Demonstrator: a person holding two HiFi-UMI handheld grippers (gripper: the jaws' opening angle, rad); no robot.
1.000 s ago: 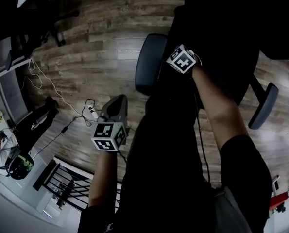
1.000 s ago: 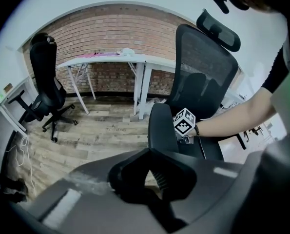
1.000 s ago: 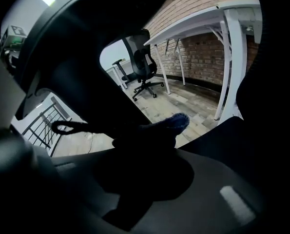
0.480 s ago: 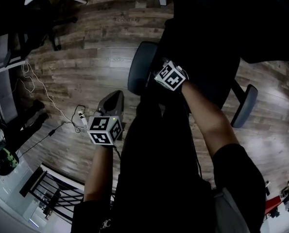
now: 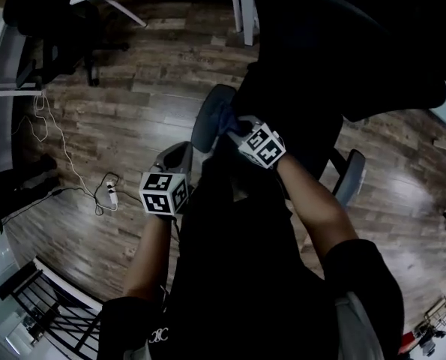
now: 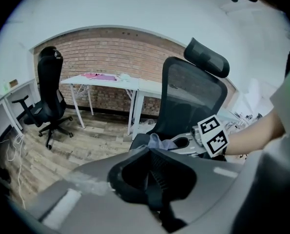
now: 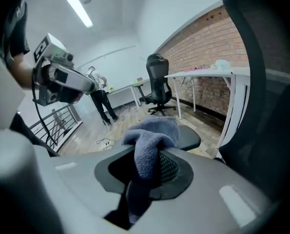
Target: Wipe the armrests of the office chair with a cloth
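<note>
Closest in, the right gripper (image 7: 152, 160) has its fingers clamped on a blue-grey cloth (image 7: 152, 133). The cloth hangs down between them, and its bunched upper end spills forward over the fingertips. That bunched end lies on the near end of the left armrest (image 7: 187, 136), a dark oval pad just past the fingers. In the head view the cloth shows as a pale lump on the inner edge of this pad, with the person's right forearm (image 5: 316, 201) reaching down to it. The left gripper (image 6: 149, 155) hangs beside and apart from the armrest, over the wooden floor (image 5: 118, 126). Its fingers are pressed together with nothing between them, and they touch neither pad nor cloth. Behind the armrest rises the chair's black mesh back (image 6: 193, 96) with a headrest (image 6: 207, 57) on top. The other armrest (image 5: 348, 177) sticks out on the far side of the seat, well apart from both grippers. A loose white cable (image 5: 65, 163) trails across the floor to the left. Farther off, a white tabletop (image 6: 110, 82) on thin legs stands against a brick wall (image 6: 110, 48), with a second black chair (image 6: 49, 96) beside it. In the right gripper view a person (image 7: 103, 104) stands far back near a dark railing (image 7: 57, 123).
</note>
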